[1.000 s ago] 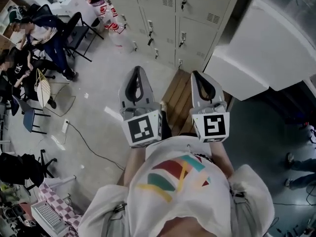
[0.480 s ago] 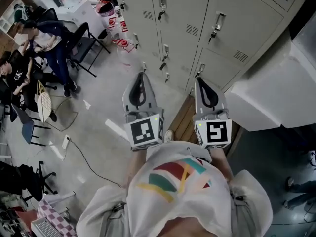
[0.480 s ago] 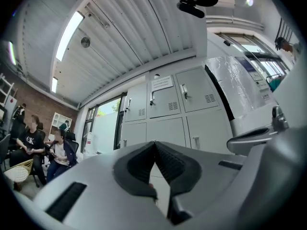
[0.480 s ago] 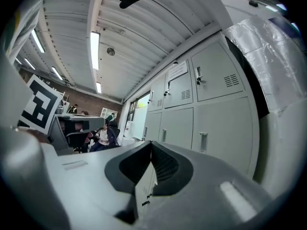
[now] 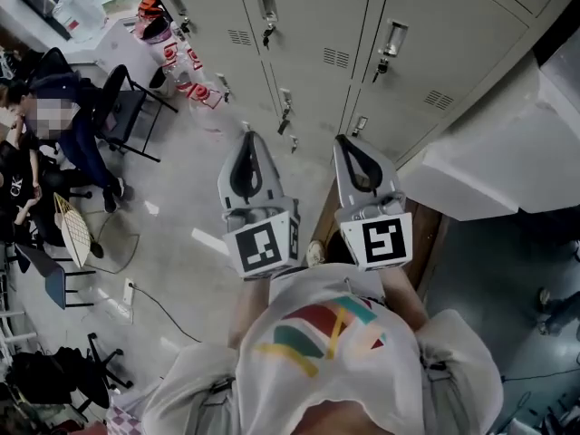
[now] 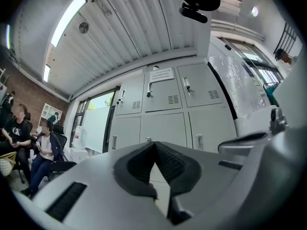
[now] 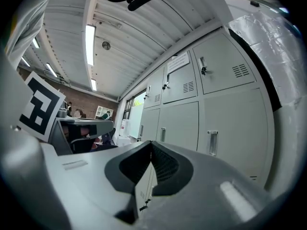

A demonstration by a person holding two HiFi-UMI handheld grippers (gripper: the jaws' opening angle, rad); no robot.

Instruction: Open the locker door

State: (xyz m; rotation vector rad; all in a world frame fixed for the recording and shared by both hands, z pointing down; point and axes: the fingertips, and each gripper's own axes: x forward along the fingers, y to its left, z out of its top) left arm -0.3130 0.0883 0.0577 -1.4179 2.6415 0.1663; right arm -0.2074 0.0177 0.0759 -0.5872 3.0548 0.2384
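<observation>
Now: empty tongs, nearer the lockers.
The grey left tongs (image 5: 247, 139) and grey right tongs (image 5: 343, 145), each with jaws pressed together on nothing, point side by side at the bank of pale grey metal locker doors (image 5: 308, 16), which fills more of the head view than a second ago; no silver latch handle (image 5: 265, 5) is touched yet, so reaching remains.

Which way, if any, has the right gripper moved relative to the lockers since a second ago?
Yes. The right gripper has moved toward the lockers: its tip now overlaps a lower door, earlier short of their base.
</observation>
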